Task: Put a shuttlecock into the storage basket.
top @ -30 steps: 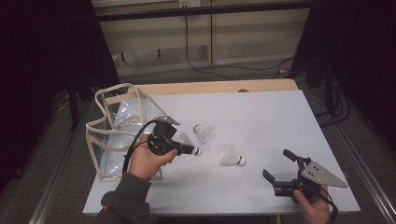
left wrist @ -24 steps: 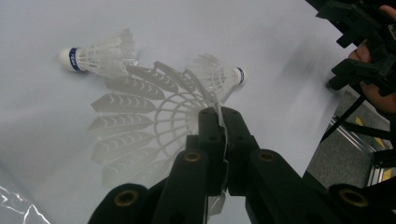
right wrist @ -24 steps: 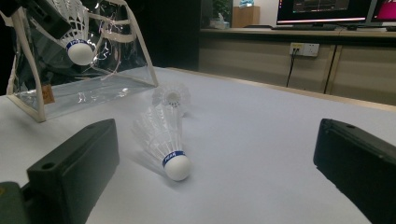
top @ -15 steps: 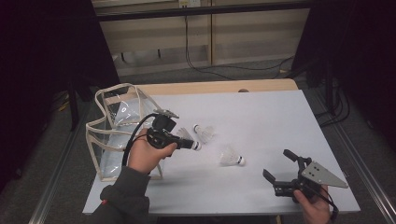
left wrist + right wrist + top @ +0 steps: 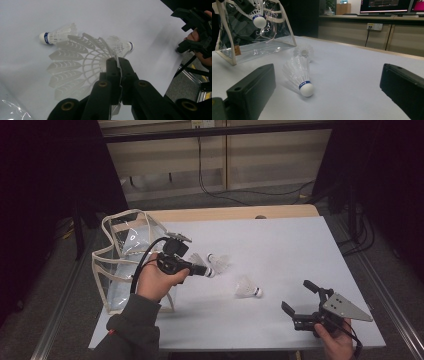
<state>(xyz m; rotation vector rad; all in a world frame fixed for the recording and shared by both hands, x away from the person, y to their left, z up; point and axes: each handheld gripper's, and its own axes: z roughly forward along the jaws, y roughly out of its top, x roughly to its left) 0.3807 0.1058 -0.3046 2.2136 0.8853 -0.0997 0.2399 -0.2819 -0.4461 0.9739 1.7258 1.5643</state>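
The shuttlecocks carry a blue band around the cork with small white lettering. On the shuttlecock (image 5: 298, 76) nearest the right gripper's camera the band (image 5: 304, 84) seems to read "PEAK", though the letters are small and blurred. The band on the shuttlecock (image 5: 56, 35) in the left gripper view has lettering too small to read.

Lab; monitors (image 5: 384, 5), cabled rig table (image 5: 280, 235)

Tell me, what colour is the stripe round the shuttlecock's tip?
Blue, on the white shuttlecock; clearest in the right gripper view.
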